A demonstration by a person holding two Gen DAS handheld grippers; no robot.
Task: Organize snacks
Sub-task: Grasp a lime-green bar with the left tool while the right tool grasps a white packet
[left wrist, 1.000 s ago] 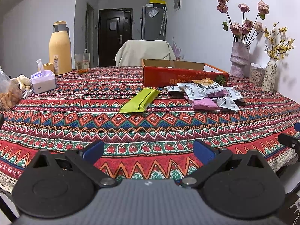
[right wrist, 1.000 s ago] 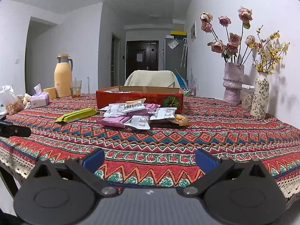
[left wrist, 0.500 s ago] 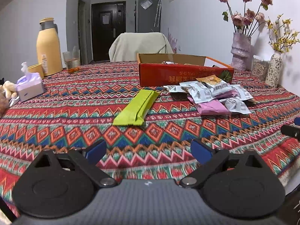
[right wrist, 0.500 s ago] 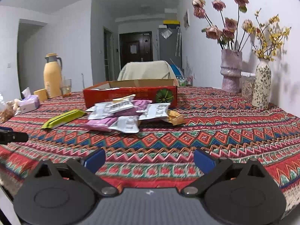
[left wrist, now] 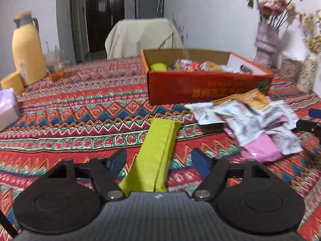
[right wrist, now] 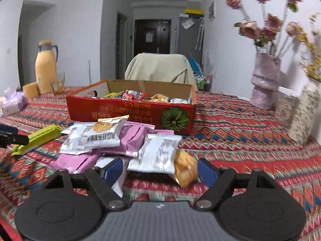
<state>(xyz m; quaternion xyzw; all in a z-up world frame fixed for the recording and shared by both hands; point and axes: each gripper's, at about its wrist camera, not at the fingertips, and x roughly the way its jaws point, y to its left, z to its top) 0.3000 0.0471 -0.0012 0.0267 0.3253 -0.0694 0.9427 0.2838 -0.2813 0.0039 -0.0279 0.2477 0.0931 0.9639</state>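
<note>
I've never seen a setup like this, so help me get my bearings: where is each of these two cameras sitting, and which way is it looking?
Left wrist view: on the left gripper, looking forward and down along its closing blue fingers at the green packet between them, not yet pinched.
Right wrist view: on the right gripper, its jaws closing, facing the heap of white and pink packets; the left gripper's tip shows at the left edge.
Shared: the red box, yellow flask, draped chair and dark door.

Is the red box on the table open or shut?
Open. The red box has no lid on top, and snack packets show inside it.
</note>
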